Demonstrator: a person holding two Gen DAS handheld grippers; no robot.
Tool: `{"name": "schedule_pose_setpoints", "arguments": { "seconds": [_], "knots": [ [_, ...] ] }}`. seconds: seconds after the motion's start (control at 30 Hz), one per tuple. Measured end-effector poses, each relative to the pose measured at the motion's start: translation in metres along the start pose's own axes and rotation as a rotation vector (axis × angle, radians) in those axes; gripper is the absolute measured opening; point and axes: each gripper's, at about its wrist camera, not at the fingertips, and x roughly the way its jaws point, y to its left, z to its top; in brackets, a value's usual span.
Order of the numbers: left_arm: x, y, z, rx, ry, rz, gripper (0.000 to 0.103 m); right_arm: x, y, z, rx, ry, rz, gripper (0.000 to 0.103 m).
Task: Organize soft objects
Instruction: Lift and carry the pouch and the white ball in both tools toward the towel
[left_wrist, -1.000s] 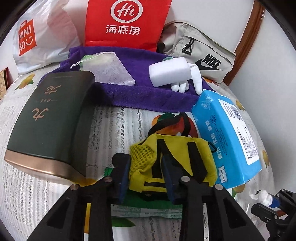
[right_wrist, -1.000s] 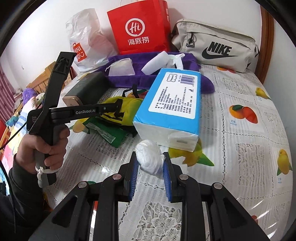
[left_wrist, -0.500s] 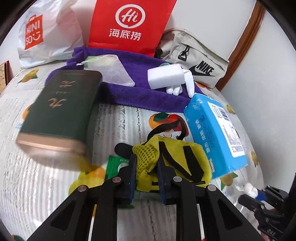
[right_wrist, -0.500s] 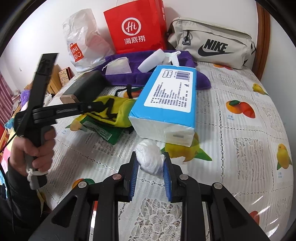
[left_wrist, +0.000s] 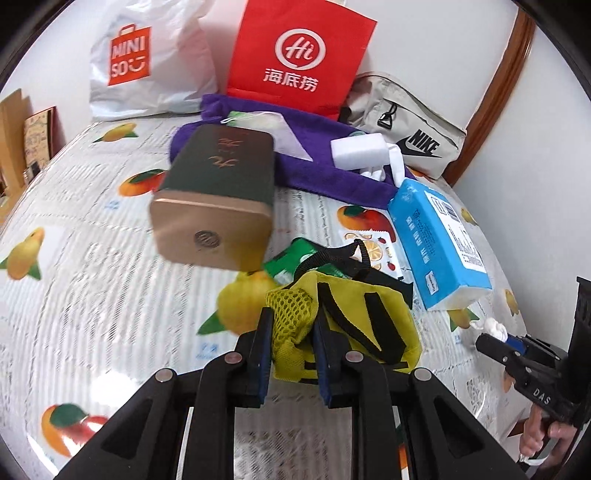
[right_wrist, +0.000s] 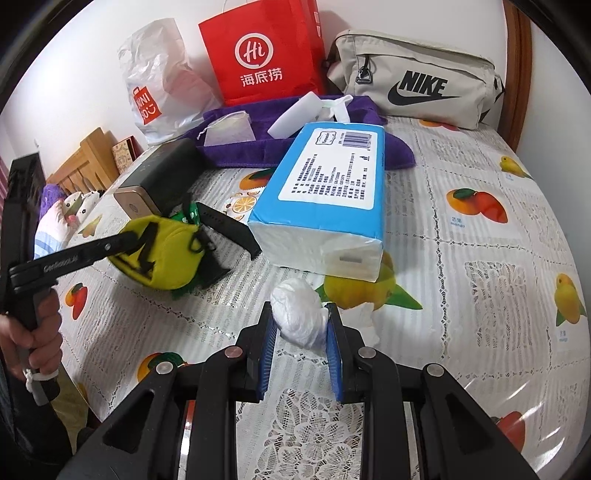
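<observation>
A carrying step appears to be in hand. The left hand-held gripper (left_wrist: 291, 350) is closed narrowly on the mesh corner of the yellow pouch (left_wrist: 343, 328), which is held clear of the bed (left_wrist: 92, 266), its black straps trailing ahead of the jaws. The right hand-held gripper (right_wrist: 300, 343) is clamped on a crumpled white plastic bag (right_wrist: 299, 314), just above the bedspread and just short of the blue tissue pack (right_wrist: 325, 206) lying beyond its tips. The next move is judged to call for a destination to be chosen for both soft things, perhaps the purple towel (left_wrist: 314, 173) farther ahead, and for the pouch to be kept from snagging the green packet (left_wrist: 295, 258) beneath it.

Compared with a second ago, the pouch has been lifted off the bed and drawn towards the left, the dark green box (left_wrist: 218, 199) now stands farther ahead of the left jaws, and these have been narrowed. The right grip is unchanged.
</observation>
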Motion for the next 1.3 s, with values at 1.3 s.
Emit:
{"name": "schedule_pose_setpoints", "arguments": {
  "seconds": [1.3],
  "knots": [
    [-0.062, 0.035, 0.068, -0.104, -0.153, 0.019, 0.019, -0.04, 0.024, 0.091, -0.071, -0.135, 0.015, 0.025]
  ]
}}
